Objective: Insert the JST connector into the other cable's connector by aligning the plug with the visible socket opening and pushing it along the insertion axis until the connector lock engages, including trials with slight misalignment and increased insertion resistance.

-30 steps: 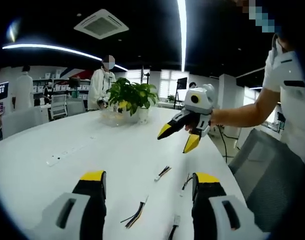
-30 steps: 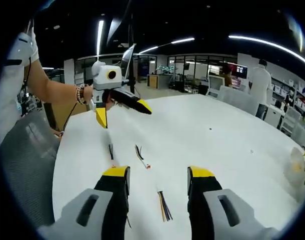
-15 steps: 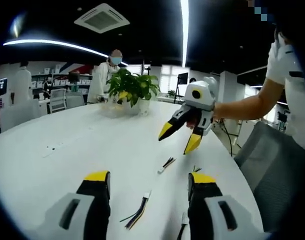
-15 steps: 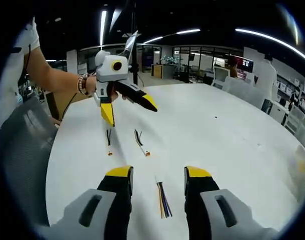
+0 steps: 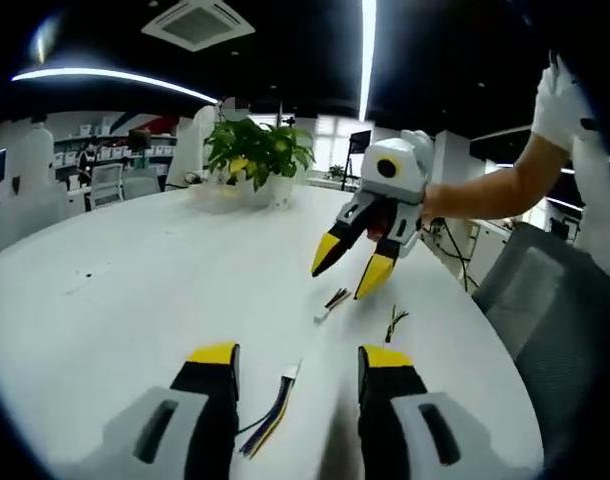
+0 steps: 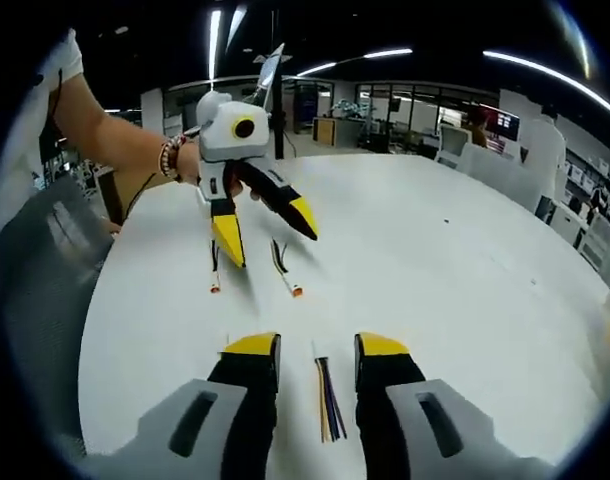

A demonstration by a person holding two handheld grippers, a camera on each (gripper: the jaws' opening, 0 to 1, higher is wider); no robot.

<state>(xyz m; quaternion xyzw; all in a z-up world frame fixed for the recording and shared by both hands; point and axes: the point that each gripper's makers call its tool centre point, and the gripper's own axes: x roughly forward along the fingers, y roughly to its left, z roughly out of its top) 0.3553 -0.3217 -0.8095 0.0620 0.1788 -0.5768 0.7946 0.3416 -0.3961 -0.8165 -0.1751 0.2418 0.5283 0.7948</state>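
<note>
On the white table [image 5: 115,300], near its edge by the person, the multicoloured cable [image 5: 270,420] lies lengthwise straight ahead between the parted, empty jaws of the left gripper [image 5: 297,362], while the right gripper [image 5: 353,265], also open and empty, hovers over two other cables [image 6: 283,268].

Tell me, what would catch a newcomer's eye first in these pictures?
Probably the two hand-held tools with yellow tips, both open above a big white table: the right tool hangs over two short cables, and the left tool does so in the right gripper view. A multicoloured cable lies between the near jaws there, and a leafy potted plant stands at the table's far side.
</note>
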